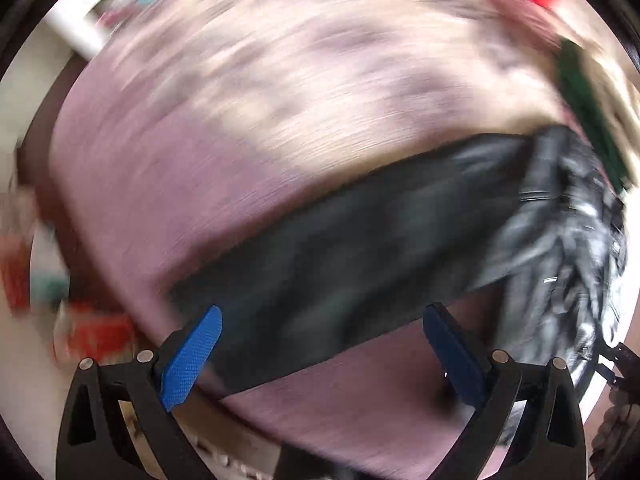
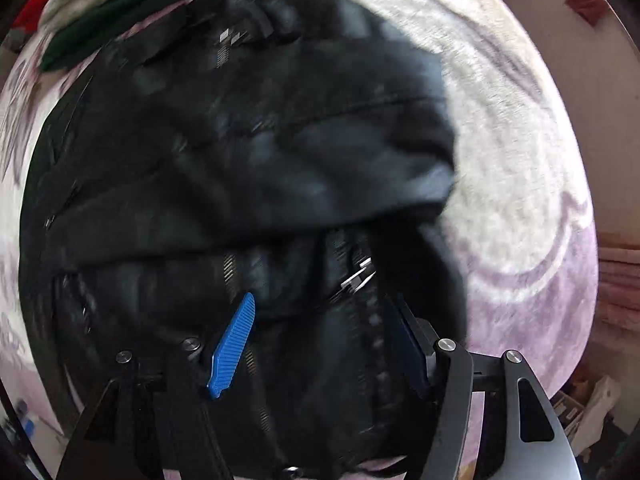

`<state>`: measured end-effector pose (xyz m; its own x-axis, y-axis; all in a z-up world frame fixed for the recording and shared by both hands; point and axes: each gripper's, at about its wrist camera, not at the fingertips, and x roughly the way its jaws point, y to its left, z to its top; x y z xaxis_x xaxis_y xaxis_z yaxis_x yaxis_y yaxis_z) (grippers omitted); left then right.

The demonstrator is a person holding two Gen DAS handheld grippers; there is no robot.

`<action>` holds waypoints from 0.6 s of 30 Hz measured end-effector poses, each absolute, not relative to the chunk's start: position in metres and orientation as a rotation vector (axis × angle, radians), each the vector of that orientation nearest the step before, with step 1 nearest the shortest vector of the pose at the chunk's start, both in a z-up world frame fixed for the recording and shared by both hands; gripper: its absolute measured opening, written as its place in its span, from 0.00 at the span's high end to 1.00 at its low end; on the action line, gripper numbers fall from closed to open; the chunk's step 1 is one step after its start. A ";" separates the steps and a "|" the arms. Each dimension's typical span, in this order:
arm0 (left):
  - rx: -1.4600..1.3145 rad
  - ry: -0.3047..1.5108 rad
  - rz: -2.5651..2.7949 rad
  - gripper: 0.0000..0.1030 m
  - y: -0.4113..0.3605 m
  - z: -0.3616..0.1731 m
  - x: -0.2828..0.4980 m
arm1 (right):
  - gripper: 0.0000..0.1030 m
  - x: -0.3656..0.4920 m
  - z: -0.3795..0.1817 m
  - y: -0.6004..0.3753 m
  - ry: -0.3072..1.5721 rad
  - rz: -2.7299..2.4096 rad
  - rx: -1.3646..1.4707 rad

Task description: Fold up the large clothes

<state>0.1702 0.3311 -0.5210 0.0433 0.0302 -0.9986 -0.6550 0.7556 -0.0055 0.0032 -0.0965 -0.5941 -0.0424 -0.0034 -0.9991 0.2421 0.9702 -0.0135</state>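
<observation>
So the black puffer jacket (image 2: 240, 160) filled the center of the right view, shiny quilted nylon, zipper running lengthwise between the spread, empty right gripper (image 2: 320, 344). The left gripper (image 1: 320, 344), also spread and empty, saw a sleeve stretching diagonally toward right of frame over the fuzzy pink blanket (image 1: 160, 160).

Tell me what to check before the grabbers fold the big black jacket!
1. Left gripper open: ok, jaws spread wide.
2. Right gripper open: ok.
3. Black jacket lying on the pink blanket: ok.
4. Jacket flat: not ok, it looks bunched and rumpled.
5. Sleeve stretched out straight: cannot tell, the left view is blurred.
6. Green garment clear of the jacket: cannot tell, their edges meet.
</observation>
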 end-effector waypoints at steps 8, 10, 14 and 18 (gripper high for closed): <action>-1.029 1.340 0.589 0.02 0.412 -0.601 0.065 | 0.34 -0.047 -0.604 -0.029 1.624 -0.127 0.143; -1.020 1.325 0.578 0.11 0.412 -0.609 0.073 | 0.33 -0.063 -0.605 -0.021 1.616 -0.139 0.112; -0.703 1.251 0.656 0.75 0.400 -0.585 0.097 | 0.33 -0.059 -0.609 0.001 1.625 -0.177 0.100; -0.717 1.155 0.630 0.88 0.425 -0.564 0.100 | 0.33 -0.101 -0.609 -0.005 1.617 -0.215 0.098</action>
